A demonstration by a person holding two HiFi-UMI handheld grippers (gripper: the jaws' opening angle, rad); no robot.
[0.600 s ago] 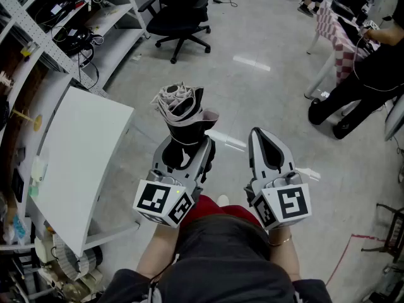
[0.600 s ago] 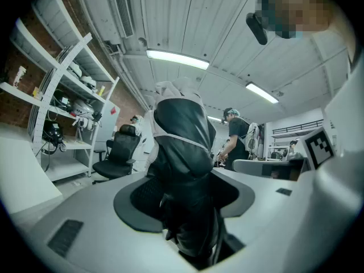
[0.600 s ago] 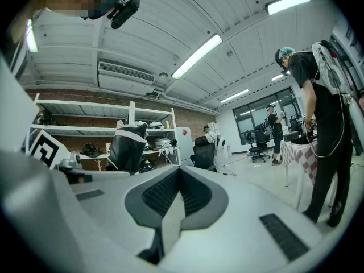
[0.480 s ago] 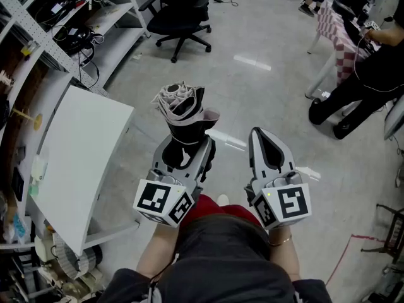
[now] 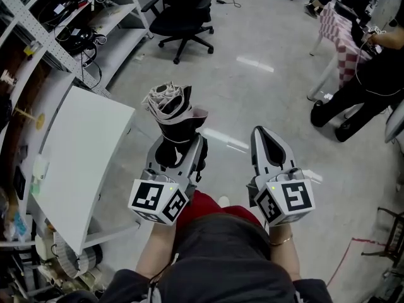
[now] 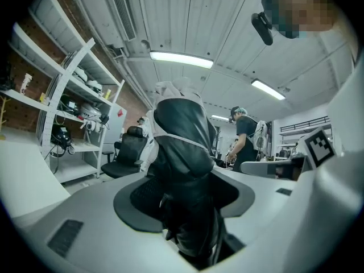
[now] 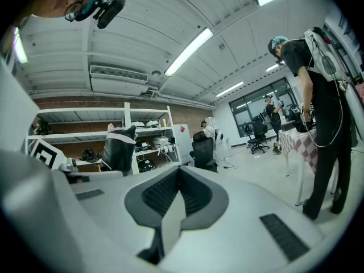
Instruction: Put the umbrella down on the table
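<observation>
Grey polished concrete floor ran through the workshop, with metal shelving and a white rectangular table (image 5: 82, 144) at the left edge. To the right of the table, the left gripper (image 5: 178, 145) was clamped on the lower body of the folded black fabric umbrella with white trim (image 5: 172, 106), holding it over the floor, not yet on the table. Handling judgement: light load; soft, slick canopy cloth over stiff ribs, liable to compress and slide; grip the rolled middle firmly. Further right, the right gripper (image 5: 263, 137) was apart from the umbrella, jaws together, holding nothing
</observation>
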